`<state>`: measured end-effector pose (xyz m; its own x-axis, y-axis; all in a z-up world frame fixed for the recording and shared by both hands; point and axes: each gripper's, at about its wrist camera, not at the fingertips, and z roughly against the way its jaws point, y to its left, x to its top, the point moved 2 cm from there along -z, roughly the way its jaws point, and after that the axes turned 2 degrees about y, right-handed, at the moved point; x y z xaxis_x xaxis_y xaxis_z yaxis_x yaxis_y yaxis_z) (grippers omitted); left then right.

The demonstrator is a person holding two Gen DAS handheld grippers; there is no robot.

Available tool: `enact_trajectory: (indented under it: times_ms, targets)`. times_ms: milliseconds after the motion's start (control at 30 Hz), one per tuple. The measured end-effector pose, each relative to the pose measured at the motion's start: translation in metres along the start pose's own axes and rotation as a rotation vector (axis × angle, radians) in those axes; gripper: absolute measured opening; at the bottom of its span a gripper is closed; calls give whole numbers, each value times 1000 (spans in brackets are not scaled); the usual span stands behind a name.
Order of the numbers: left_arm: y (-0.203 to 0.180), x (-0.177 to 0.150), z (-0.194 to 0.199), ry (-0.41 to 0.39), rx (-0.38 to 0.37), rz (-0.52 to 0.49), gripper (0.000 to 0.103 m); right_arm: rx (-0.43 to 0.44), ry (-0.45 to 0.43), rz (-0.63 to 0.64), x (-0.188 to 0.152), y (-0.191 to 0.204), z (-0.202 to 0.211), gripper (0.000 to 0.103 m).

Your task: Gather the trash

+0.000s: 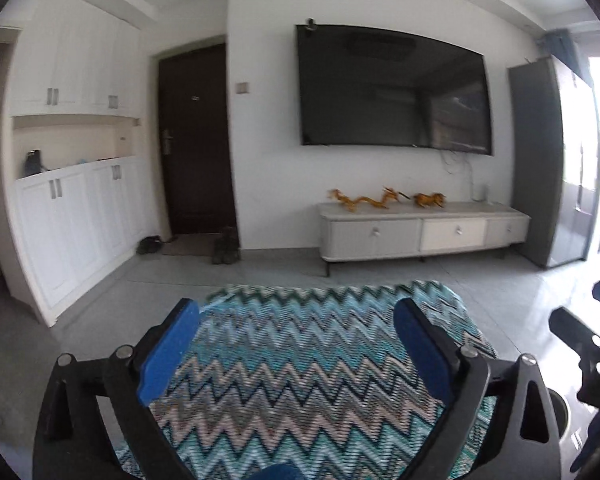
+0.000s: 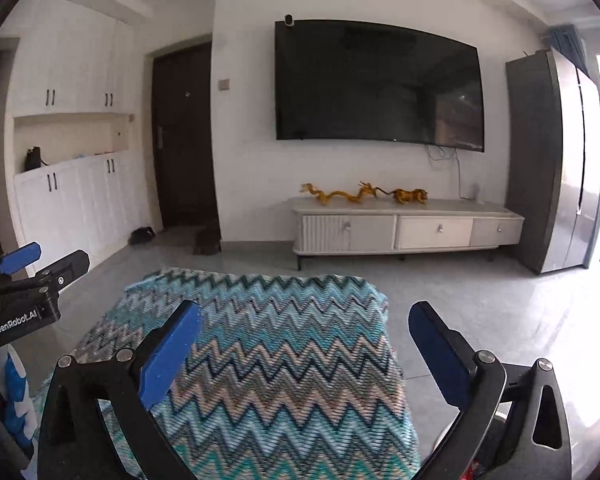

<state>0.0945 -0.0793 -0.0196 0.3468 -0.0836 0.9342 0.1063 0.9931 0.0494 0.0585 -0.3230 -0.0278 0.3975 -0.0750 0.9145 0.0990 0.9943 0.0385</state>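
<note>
- The left gripper [image 1: 296, 316] was seen low in the left wrist view with its blue pads [image 1: 168, 352] spread wide and nothing between them, only the zigzag rug [image 1: 300, 380] beneath
- The right gripper [image 2: 304, 324] was likewise held wide and empty in the lower half of the right wrist view, above the same rug [image 2: 260, 360]
- No trash was found in either view (the rug and the grey floor [image 2: 480, 300] around it looked bare), so the place of the task's thing could not be told
- At the lower left edge of the right wrist view something blue and white [image 2: 16, 392] was partly shown; whether it was a bag or bin could not be judged
- The dragon ornaments [image 1: 384, 200] on the TV cabinet [image 1: 420, 232], at centre right, were judged decor, and could be wrongly taken as litter
- A risk was judged from the closeness of the two tools: a clash could be caused if both were swung inward together
- Small scraps could be missed against the busy rug pattern, since it would hide them
</note>
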Motion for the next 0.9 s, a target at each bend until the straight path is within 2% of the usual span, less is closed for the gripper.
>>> enact_trajectory:
  times_ms: [267, 600, 900]
  targets:
    - [27, -6, 9, -32, 53, 46, 101, 9, -17, 12, 2, 17, 9, 102]
    - [39, -16, 9, -29, 63, 51, 101, -56, -72, 52, 19, 28, 22, 103]
    - [47, -15, 8, -25, 76, 60, 101, -91, -94, 16, 24, 14, 25, 103]
